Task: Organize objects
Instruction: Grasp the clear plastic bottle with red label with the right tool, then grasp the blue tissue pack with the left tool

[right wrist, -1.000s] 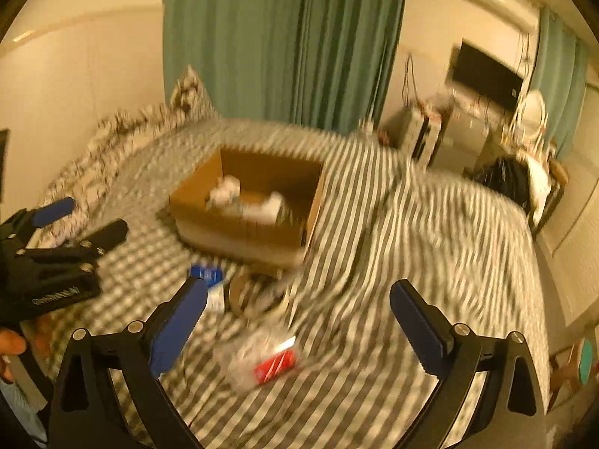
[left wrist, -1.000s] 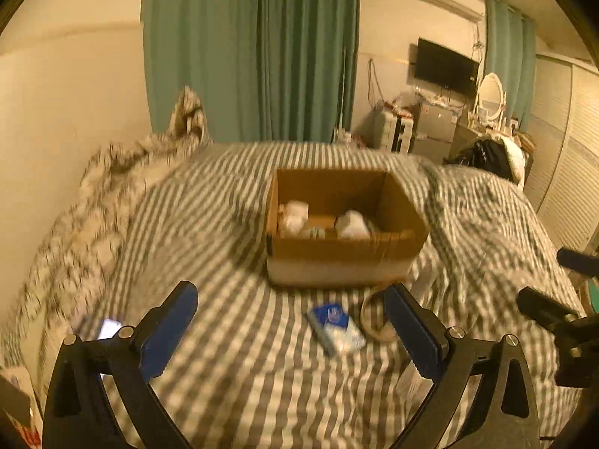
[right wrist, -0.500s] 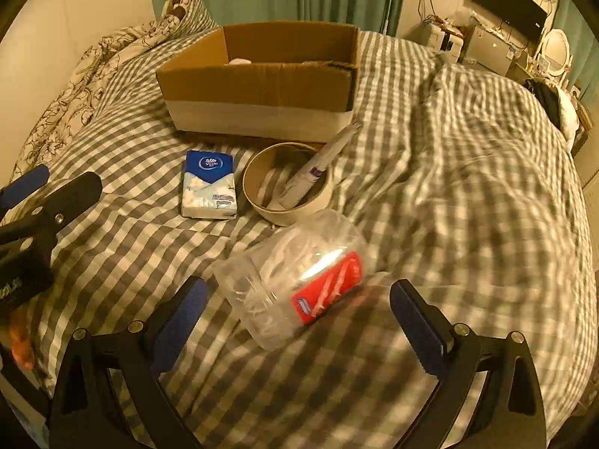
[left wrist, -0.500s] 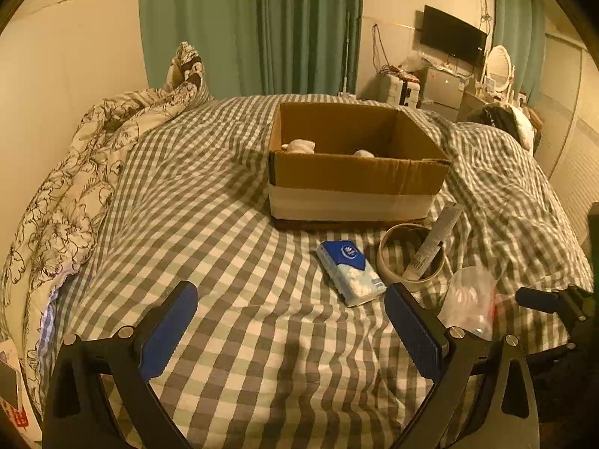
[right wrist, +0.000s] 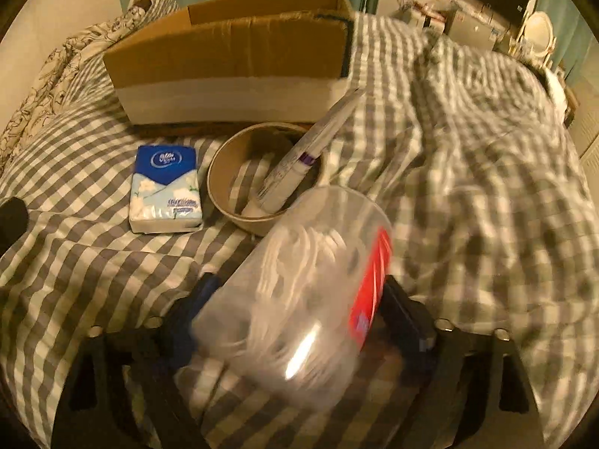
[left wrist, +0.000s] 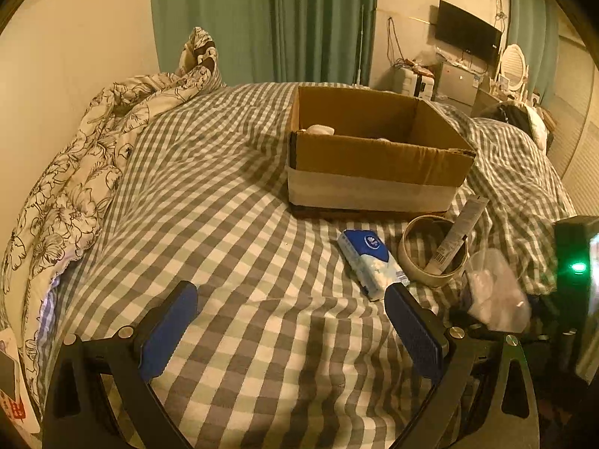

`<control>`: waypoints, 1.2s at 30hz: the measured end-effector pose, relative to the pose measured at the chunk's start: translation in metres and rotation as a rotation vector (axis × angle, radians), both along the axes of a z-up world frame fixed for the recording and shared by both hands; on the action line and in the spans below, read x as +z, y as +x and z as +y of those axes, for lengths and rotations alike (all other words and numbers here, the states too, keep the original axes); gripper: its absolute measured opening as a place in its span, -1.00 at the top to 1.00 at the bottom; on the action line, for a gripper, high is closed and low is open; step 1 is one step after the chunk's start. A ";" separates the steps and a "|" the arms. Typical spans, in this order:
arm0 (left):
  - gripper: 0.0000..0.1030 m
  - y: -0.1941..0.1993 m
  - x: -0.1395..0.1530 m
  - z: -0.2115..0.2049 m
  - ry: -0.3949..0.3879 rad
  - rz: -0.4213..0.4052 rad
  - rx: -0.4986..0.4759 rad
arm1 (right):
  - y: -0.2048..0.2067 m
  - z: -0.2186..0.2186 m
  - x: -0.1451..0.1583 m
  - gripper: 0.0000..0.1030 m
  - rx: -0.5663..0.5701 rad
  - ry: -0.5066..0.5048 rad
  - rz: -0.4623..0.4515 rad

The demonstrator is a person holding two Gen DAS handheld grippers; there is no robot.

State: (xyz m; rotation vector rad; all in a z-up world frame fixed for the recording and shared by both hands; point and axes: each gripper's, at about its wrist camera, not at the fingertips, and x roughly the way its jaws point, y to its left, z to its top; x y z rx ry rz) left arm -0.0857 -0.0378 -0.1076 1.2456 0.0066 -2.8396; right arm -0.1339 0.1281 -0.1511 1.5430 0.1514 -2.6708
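Observation:
A clear plastic tub (right wrist: 299, 299) with a red label and white contents lies between the fingers of my right gripper (right wrist: 299, 310); the jaws have closed in on its sides. It also shows in the left wrist view (left wrist: 498, 292). A blue tissue pack (right wrist: 164, 187) (left wrist: 368, 262), a tape roll (right wrist: 262, 176) (left wrist: 430, 250) with a white tube (right wrist: 310, 149) leaning in it, and an open cardboard box (right wrist: 232, 71) (left wrist: 374, 161) lie on the checked bed. My left gripper (left wrist: 288, 325) is open and empty, just short of the tissue pack.
A floral duvet (left wrist: 75, 172) is bunched along the bed's left side by the wall. Green curtains (left wrist: 262, 18) hang behind. A TV (left wrist: 468, 33) and cluttered furniture stand at the far right. The box holds some white items (left wrist: 318, 129).
Both grippers came down and forward toward the bed. My right gripper moved onto the clear tub and narrowed around it. The left stayed open.

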 end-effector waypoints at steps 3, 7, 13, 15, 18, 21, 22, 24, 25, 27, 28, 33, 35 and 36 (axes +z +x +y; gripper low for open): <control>-0.99 -0.001 -0.003 0.004 -0.014 -0.005 -0.007 | 0.010 0.004 0.016 -0.40 0.013 0.026 0.054; -0.99 -0.003 -0.006 0.013 -0.018 -0.012 -0.026 | 0.019 0.013 0.038 -0.32 0.027 0.035 0.113; -0.99 -0.017 -0.015 0.038 -0.023 -0.045 -0.075 | 0.017 0.024 0.072 -0.27 0.041 0.035 0.198; -0.99 -0.026 -0.022 0.048 -0.026 -0.066 -0.096 | 0.012 0.028 0.081 -0.27 0.046 0.020 0.216; -0.99 -0.041 -0.036 0.062 -0.038 -0.103 -0.118 | 0.007 0.032 0.089 -0.27 0.056 0.008 0.236; -0.96 -0.057 -0.052 0.073 -0.048 -0.144 -0.132 | -0.004 0.035 0.095 -0.27 0.069 0.001 0.248; -0.92 -0.063 -0.058 0.077 -0.054 -0.158 -0.142 | -0.006 0.036 0.095 -0.27 0.071 -0.003 0.250; -0.78 -0.072 -0.070 0.084 -0.075 -0.189 -0.157 | -0.013 0.038 0.097 -0.27 0.079 -0.014 0.250; -0.72 -0.078 -0.077 0.087 -0.087 -0.212 -0.161 | -0.016 0.039 0.096 -0.27 0.081 -0.021 0.249; -0.72 -0.085 -0.085 0.090 -0.099 -0.228 -0.164 | -0.020 0.041 0.094 -0.27 0.086 -0.035 0.246; -0.70 -0.088 -0.087 0.090 -0.100 -0.232 -0.164 | -0.022 0.042 0.093 -0.27 0.090 -0.042 0.244; -0.28 -0.088 -0.085 0.085 -0.062 -0.224 -0.167 | -0.026 0.046 0.081 -0.27 0.100 -0.069 0.221; -0.25 -0.082 -0.079 0.081 -0.037 -0.214 -0.171 | -0.025 0.048 0.080 -0.27 0.100 -0.076 0.219; -0.24 -0.077 -0.074 0.079 -0.022 -0.207 -0.170 | -0.025 0.049 0.080 -0.27 0.099 -0.078 0.220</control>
